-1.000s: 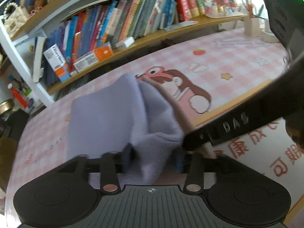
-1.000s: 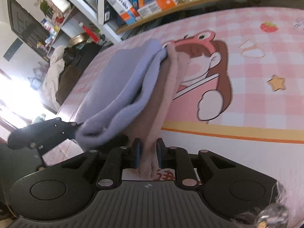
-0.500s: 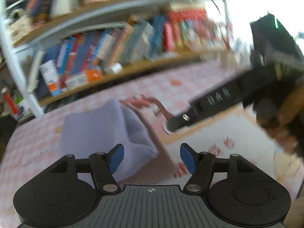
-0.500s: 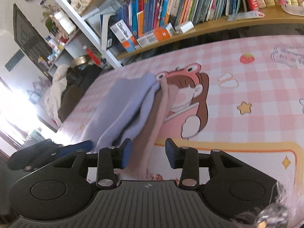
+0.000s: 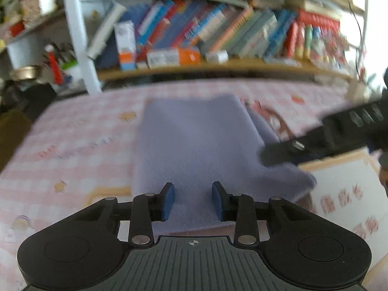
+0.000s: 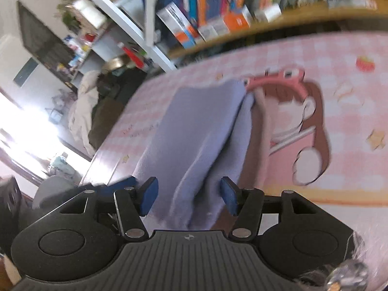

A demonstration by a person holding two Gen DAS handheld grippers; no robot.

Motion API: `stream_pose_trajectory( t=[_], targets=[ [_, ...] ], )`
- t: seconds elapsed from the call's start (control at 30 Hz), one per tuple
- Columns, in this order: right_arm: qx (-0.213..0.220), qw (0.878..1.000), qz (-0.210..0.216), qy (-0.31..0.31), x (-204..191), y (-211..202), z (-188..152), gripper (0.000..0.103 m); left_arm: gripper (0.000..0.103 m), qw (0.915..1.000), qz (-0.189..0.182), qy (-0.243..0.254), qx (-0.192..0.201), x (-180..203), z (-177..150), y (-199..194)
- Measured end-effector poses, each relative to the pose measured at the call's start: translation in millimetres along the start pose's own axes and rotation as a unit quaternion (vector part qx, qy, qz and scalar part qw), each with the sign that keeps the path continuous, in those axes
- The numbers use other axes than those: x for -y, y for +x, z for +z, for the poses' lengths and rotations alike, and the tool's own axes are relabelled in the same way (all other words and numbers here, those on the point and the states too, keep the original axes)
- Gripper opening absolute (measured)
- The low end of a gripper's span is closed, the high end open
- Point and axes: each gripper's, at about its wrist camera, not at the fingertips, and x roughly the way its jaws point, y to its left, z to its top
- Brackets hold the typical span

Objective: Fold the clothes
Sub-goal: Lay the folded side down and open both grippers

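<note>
Both the left gripper (image 5: pixel 192 200) and the right gripper (image 6: pixel 189 197) hover spread-fingered above the folded lavender fleece garment (image 5: pixel 198 150), its edges motion-blurred.

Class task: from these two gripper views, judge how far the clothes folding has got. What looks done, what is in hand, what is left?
Done: the purple garment lies folded over in layers on the pink checked tablecloth. In hand: nothing; the left gripper and right gripper are both open above its near edge. Left: its right side looks bunched, so it probably needs smoothing. No other clothes are in view.
</note>
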Motion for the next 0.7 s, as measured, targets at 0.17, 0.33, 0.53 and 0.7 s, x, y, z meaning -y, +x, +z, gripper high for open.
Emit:
stream_pose_trajectory(
  t=[0.17,0.33,0.53,0.7],
  targets=[
    [0.011,1.000,-0.005,-0.007,-7.0,-8.8,-3.4,0.010,0.033,0.9999,-0.011,0.010,-0.007,-1.0,-4.0,4.9],
    [0.022,0.999,-0.035,-0.007,0.4,-24.5,-11.1,0.001,0.035,0.9996,-0.026,0.003,-0.006,-7.3,-6.1,3.1],
    [0.042,0.998,-0.047,0.028,12.5,-22.5,-17.1,0.006,0.036,0.9993,-0.033,0.014,-0.006,-9.3,-5.5,3.7],
    [0.056,0.998,-0.006,0.011,-3.4,-21.6,-12.7,0.058,0.036,0.9992,-0.037,0.017,-0.003,-10.3,-6.1,3.4]
  ],
)
